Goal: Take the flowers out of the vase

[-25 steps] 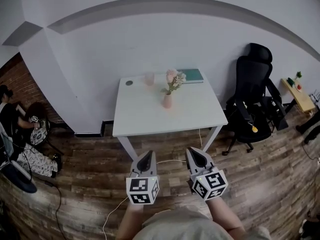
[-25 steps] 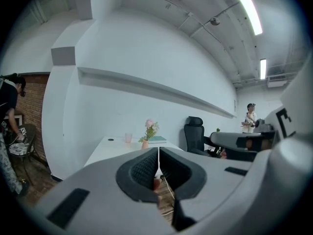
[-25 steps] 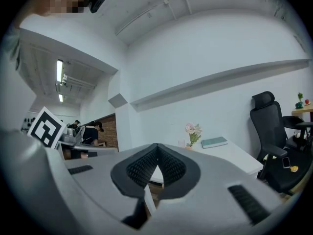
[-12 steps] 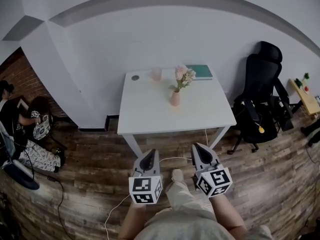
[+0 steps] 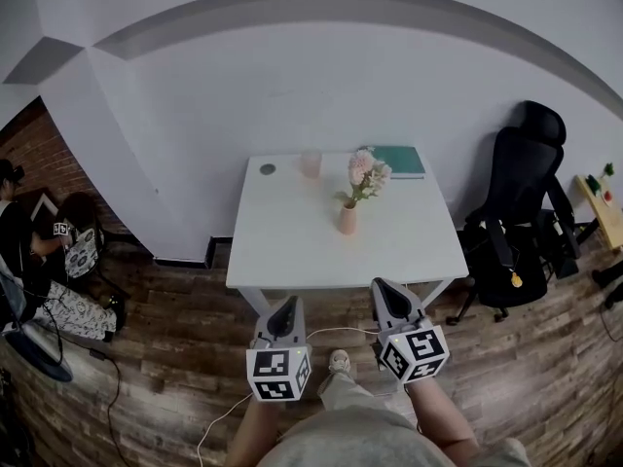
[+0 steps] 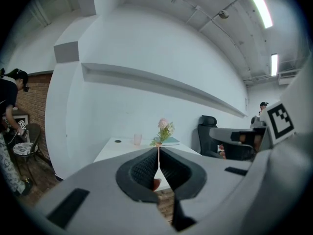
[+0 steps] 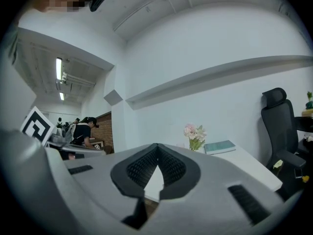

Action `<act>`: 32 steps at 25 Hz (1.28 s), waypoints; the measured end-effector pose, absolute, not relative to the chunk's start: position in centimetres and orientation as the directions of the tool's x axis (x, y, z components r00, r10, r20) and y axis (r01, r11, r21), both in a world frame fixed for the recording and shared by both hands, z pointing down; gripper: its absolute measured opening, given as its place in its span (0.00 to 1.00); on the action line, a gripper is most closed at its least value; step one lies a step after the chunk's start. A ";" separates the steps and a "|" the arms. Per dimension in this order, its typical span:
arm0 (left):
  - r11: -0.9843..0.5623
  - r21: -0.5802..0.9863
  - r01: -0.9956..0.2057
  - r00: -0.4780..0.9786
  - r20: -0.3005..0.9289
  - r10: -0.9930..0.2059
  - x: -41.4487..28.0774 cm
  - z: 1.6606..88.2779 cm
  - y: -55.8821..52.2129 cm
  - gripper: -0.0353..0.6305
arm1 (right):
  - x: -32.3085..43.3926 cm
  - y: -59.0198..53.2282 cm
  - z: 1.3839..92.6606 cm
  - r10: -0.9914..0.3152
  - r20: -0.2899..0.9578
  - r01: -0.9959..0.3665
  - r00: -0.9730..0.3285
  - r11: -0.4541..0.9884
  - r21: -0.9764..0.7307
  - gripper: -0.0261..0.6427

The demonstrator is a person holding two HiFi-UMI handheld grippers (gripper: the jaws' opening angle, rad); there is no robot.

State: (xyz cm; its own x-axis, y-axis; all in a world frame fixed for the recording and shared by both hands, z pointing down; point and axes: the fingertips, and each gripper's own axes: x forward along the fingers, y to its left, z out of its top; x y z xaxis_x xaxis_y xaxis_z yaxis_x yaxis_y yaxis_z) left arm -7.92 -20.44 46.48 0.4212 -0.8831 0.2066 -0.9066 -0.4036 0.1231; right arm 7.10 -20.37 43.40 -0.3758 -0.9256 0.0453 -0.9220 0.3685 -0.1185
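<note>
**A:** Where are the flowers?

**B:** The pink flowers (image 5: pixel 365 171) stand in the small vase (image 5: pixel 348 220) at the centre of the frame, on the white table (image 5: pixel 282 256). A green book (image 5: pixel 397 161) lies behind them.

**A:** And the 2 grippers?

**B:** Low in the frame, by the table's near edge, well apart from the vase. The left gripper (image 5: pixel 287 305) has its jaws pressed together on nothing, and the right gripper (image 5: pixel 385 288) likewise.

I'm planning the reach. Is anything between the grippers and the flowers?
Nothing visible. The left gripper and right gripper are near the table's front edge, and the tabletop before the vase and flowers is bare. The cup and book sit behind the vase, at the far edge.
</note>
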 end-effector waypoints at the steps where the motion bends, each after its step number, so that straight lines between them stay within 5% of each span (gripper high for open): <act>1: -0.400 0.122 -0.909 0.417 0.207 -0.885 -7.8 46.4 -21.3 0.07 | 7.3 -21.4 43.3 -0.924 0.047 -0.921 -0.380 0.373 -0.114 0.04; 18: -0.350 0.134 -0.927 0.372 0.224 -0.901 -5.6 47.3 -33.2 0.07 | 9.4 -35.0 46.4 -0.905 0.127 -0.913 -0.405 0.394 -0.104 0.04; 32: -0.306 0.140 -0.942 0.333 0.253 -0.908 -5.5 49.3 -39.1 0.07 | 10.5 -43.1 51.3 -0.884 0.206 -0.907 -0.420 0.399 -0.135 0.23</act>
